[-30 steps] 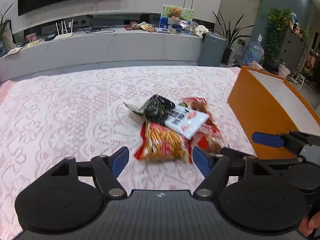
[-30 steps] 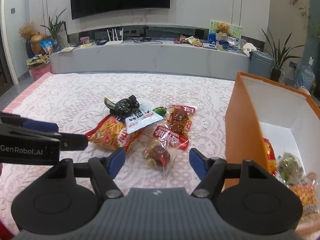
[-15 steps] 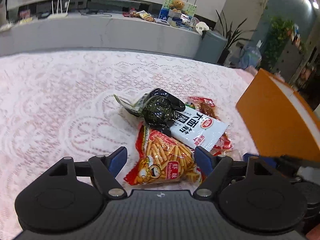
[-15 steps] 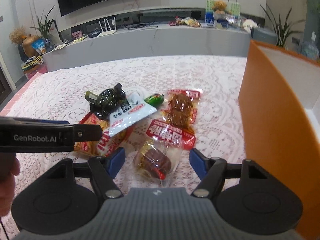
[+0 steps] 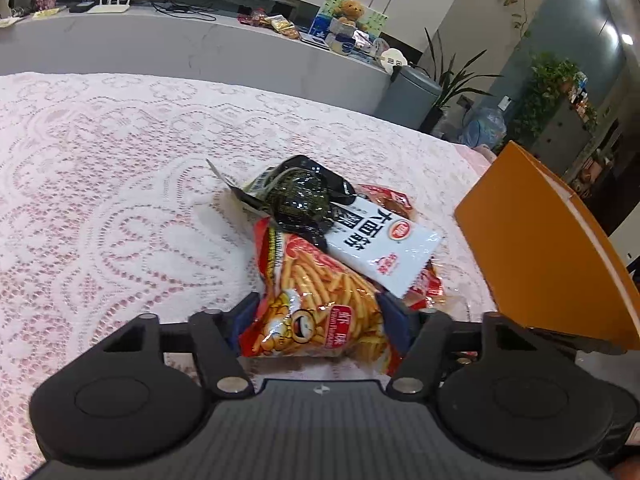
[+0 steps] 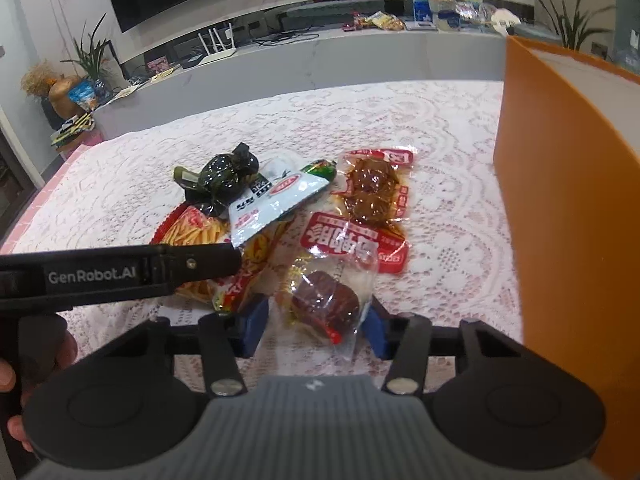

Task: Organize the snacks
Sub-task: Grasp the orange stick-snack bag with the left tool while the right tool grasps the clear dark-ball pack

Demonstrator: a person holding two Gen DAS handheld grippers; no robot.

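Observation:
A pile of snack packets lies on the lace tablecloth. My left gripper [image 5: 318, 316] is open, its jaws on either side of the near end of an orange shrimp-stick bag [image 5: 320, 300]. On that bag lie a white packet [image 5: 384, 244] and a dark green packet [image 5: 300, 200]. My right gripper [image 6: 316, 320] is open around a clear packet with a brown snack [image 6: 326, 300]. Beyond it lie a red-labelled packet [image 6: 352, 244] and a brown meat packet [image 6: 374, 188]. The shrimp-stick bag [image 6: 196, 236] shows partly behind the left gripper's body [image 6: 120, 272].
An orange box [image 6: 568, 200] with a white inside stands on the table at the right, close to my right gripper; it also shows in the left wrist view [image 5: 540, 248]. A grey counter [image 5: 180, 40] with clutter runs behind the table.
Both grippers moved forward and down onto the pile. The shrimp-stick bag now sits between the left jaws and the brown snack packet between the right jaws. The jaws remain open.

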